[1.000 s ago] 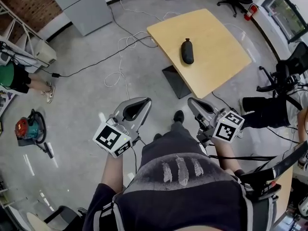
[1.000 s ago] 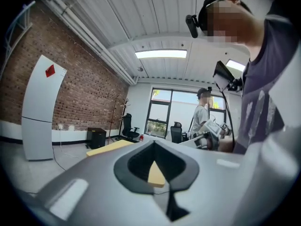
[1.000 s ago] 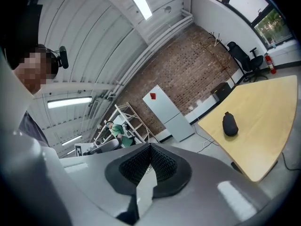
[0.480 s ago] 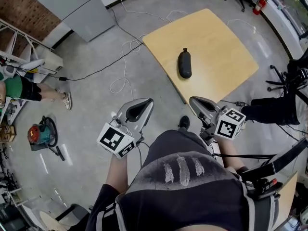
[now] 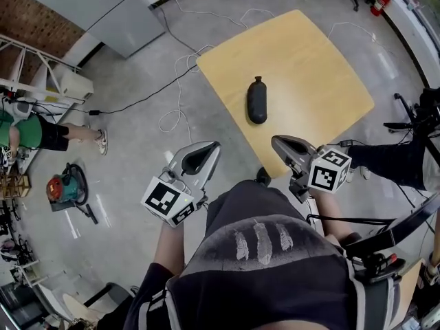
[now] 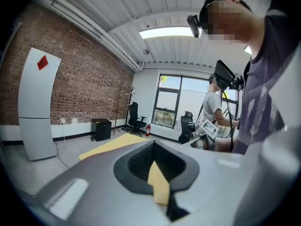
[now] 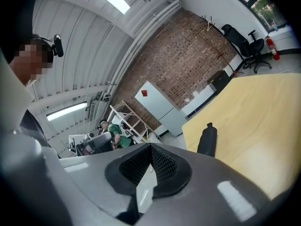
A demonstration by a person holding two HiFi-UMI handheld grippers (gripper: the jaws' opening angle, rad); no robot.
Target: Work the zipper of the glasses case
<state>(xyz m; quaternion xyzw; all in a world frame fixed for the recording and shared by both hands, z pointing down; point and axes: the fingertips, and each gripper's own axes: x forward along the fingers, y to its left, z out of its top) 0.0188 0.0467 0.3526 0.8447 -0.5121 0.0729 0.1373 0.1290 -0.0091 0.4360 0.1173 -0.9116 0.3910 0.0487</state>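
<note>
**Scene from above and from both gripper views.** A black glasses case (image 5: 257,100) lies on a light wooden table (image 5: 316,60). It sits toward the table's left edge, with its long axis running near to far and a small neck at its far end. It lies alone on the bare wood.

The person stands at the near side of the table with both tools held out in front of the body. The left gripper (image 5: 195,158) hangs over the grey floor (image 5: 130,136), left of the table. Its jaws are together with nothing between them. The right gripper (image 5: 291,151) is held by the table's near edge, and its jaws are likewise pressed together and empty. Both are well apart from the case, which appears beyond the right tool's closed jaws in the right gripper view.

Cables (image 5: 180,81) trail across the floor at far left. A red and teal vacuum (image 5: 65,188) stands at left.
</note>
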